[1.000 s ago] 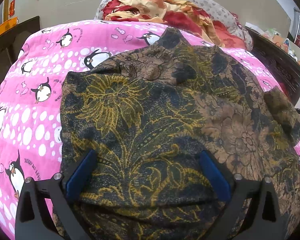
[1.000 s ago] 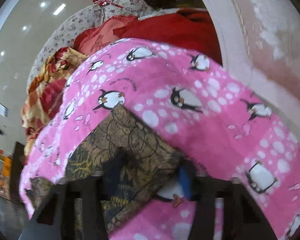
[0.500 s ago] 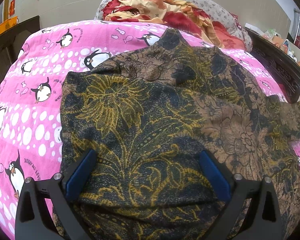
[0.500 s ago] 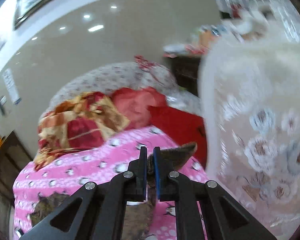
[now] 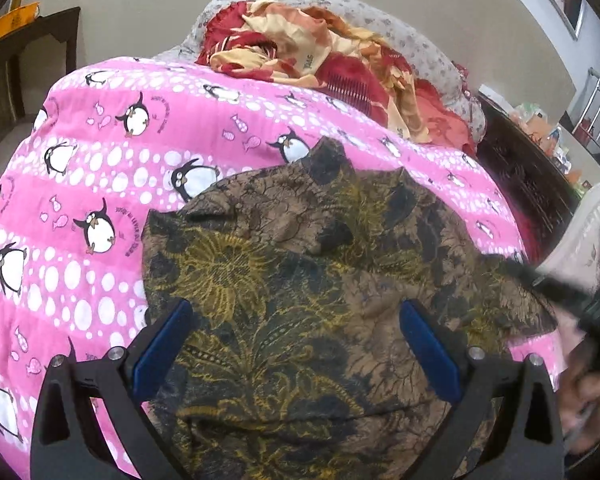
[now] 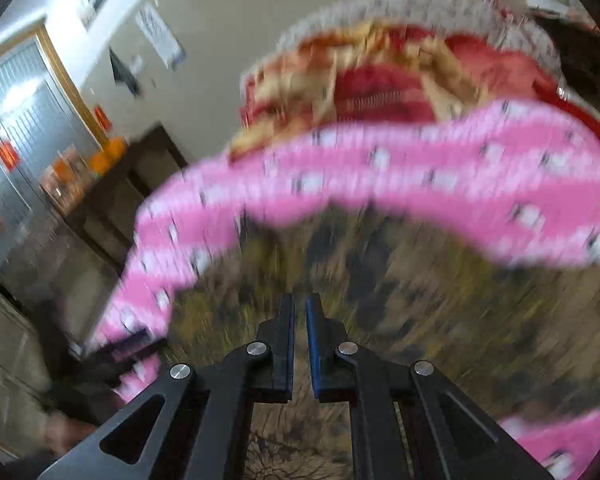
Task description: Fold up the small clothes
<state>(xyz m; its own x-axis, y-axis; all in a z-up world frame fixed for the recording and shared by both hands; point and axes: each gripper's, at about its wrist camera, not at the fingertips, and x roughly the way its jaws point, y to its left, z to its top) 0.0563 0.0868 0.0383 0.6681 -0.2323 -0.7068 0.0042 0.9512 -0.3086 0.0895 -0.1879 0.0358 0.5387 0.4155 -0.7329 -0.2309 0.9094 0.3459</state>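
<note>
A brown, black and gold batik garment [image 5: 300, 288] lies spread on the pink penguin blanket [image 5: 100, 168]. My left gripper [image 5: 296, 340] is open, its blue pads resting on the garment near its front part. My right gripper [image 6: 300, 312] is shut, with a thin gap between the pads; the view is blurred and I see no cloth held between them. It hovers over the same garment [image 6: 400, 300]. The right gripper's dark body [image 5: 580, 300] shows blurred at the garment's right edge in the left wrist view.
A heap of red and orange bedding [image 5: 320, 52] lies at the head of the bed. A dark wooden bed frame [image 5: 520, 184] runs along the right. A dark table [image 5: 32, 52] stands to the left. A white chair back [image 5: 588, 216] is at the right.
My right gripper swung down and left from facing the wall to over the garment, and the raised right corner of the garment now lies flat. My left gripper lifted back slightly.
</note>
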